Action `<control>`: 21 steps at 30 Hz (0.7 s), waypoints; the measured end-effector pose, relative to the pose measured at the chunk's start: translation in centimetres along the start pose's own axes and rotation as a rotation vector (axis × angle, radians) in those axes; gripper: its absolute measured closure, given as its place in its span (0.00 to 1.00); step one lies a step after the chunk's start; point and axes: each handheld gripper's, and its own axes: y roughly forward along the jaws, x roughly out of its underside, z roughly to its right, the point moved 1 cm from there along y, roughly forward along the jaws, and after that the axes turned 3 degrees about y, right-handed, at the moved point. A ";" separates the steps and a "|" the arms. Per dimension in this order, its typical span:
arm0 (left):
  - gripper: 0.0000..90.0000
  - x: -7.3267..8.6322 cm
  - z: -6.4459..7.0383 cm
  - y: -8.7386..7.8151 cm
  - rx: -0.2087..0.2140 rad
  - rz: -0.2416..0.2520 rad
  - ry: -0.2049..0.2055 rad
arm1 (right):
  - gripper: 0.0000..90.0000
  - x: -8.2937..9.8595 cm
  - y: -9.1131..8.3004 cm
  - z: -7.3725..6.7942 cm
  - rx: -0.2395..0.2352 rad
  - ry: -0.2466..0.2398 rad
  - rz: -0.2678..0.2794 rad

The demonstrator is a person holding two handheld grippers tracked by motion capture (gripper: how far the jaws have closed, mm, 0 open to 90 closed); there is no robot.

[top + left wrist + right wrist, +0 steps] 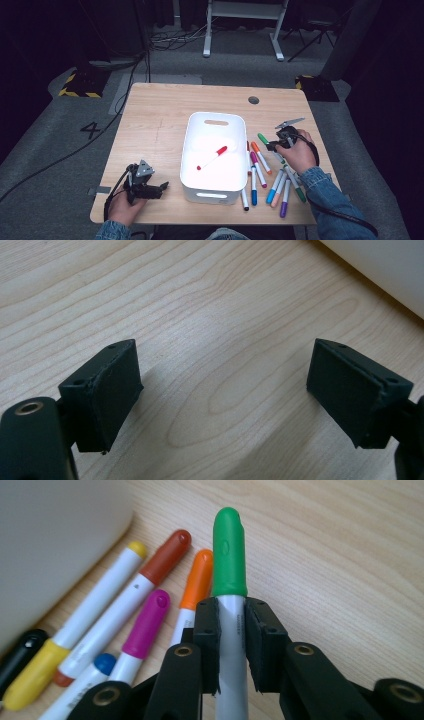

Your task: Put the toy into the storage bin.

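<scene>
My right gripper (231,611) is shut on the white barrel of a green-capped marker (229,555), right of the white bin (192,145); from above that gripper (274,145) and the marker (264,139) sit at the top of the marker pile. Beside it lie orange (196,580), brown (165,556), magenta (148,622), yellow (136,548) and blue (104,662) capped markers. A red-capped marker (212,157) rests inside the bin. My left gripper (161,188) sits open low over bare wood (225,390) near the bin's front left corner, nothing between its pads (345,390).
More markers (275,187) lie fanned near the table's front edge, right of the bin. A round grommet (253,100) marks the far right of the table. Cables, floor markings and a desk frame lie beyond the far edge.
</scene>
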 end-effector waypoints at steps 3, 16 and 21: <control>0.16 0.0 0.0 0.0 0.000 0.000 0.000 | 0.86 -0.4 -1.1 -0.3 -0.019 -0.001 0.030; 0.16 0.0 0.0 0.0 0.000 0.000 0.000 | 0.86 -1.8 -5.4 -2.4 -0.067 -0.024 0.108; 0.16 0.0 0.0 0.0 0.000 0.000 0.000 | 0.86 -2.3 -6.9 -3.6 -0.085 -0.062 0.127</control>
